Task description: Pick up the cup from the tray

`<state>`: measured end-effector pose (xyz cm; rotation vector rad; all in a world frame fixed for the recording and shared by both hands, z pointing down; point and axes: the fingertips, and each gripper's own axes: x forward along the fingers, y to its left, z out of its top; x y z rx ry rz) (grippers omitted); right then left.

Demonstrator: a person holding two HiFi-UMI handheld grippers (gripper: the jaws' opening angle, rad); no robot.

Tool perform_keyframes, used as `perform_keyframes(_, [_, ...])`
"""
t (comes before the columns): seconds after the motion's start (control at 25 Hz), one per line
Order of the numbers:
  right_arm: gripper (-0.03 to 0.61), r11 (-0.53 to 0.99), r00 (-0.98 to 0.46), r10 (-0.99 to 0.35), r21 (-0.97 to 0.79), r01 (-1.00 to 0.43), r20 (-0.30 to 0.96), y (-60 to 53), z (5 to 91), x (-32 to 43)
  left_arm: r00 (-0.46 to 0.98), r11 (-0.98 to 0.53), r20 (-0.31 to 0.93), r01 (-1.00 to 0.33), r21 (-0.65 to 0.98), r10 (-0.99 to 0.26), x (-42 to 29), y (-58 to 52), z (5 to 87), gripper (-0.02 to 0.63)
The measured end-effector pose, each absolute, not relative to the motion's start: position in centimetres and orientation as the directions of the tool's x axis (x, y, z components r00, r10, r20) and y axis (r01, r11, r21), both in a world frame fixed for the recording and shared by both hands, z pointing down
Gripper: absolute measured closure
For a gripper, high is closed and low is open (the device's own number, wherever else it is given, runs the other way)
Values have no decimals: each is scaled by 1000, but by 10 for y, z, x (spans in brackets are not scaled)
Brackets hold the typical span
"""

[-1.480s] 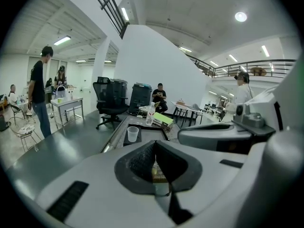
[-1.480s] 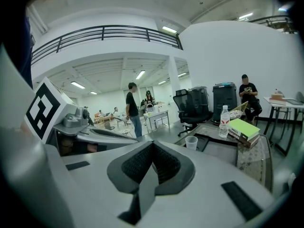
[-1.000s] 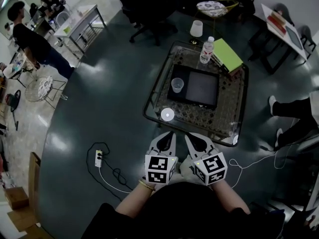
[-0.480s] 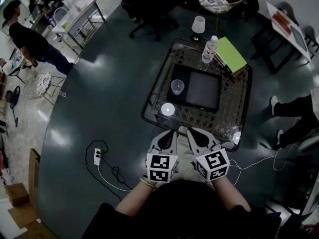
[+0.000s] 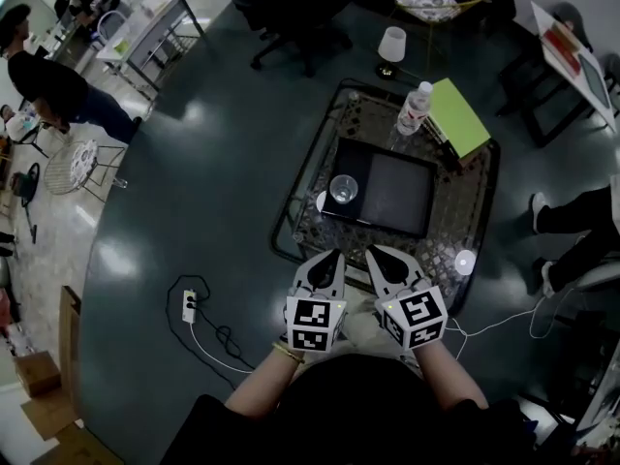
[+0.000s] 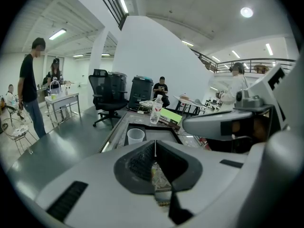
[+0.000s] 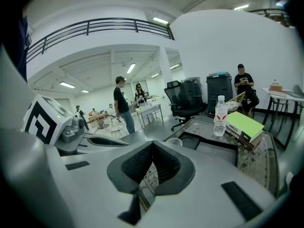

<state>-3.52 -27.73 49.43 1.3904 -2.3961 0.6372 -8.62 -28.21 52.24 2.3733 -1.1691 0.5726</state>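
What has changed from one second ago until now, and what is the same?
The left gripper and the right gripper moved forward together toward the table; their tips now reach its near edge. Nothing was taken or released: both pairs of fingers stay shut and empty. The cup stands on the tray as before.

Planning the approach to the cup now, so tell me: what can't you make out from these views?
Cup contents: too small in head view.
Cup's base, right gripper view: hidden behind the right hand-held gripper.
Tray's near edge, left gripper view: hidden behind the left hand-held gripper.
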Motion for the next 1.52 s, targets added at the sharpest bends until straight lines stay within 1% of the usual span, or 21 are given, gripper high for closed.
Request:
perform_keyframes(0.24, [568,436,-497,-726,-240,-867,475,-321,508,-21,545,-556,566,-813,174,-619,-69,-322,549,591])
perform_keyframes(0.28, [568,438,-498,-723,-240,-866,478,-327,510,-19,540,-553,573,-815,175,-616,-68,-328,554,576])
perform_keyframes(0.4, [568,438,-500,-718,-243,-865,485,-345,517,-10,533,-545,589,-819,178,-608,-61,-346,570,506])
perform_keyframes(1.04, [568,407,-491,-693,-276,-871,527,-391,553,28,433,-462,671,-874,150,-602,-48,-421,650,314])
perform_keyframes(1.28, [568,398,-493,-687,-292,-870,534,-398,562,33,415,-458,706,-877,143,-574,-41,-440,680,270])
perform_keyframes(1.52, [568,393,-497,-676,-305,-868,544,-400,571,39,390,-466,733,-878,113,-558,-35,-457,701,259])
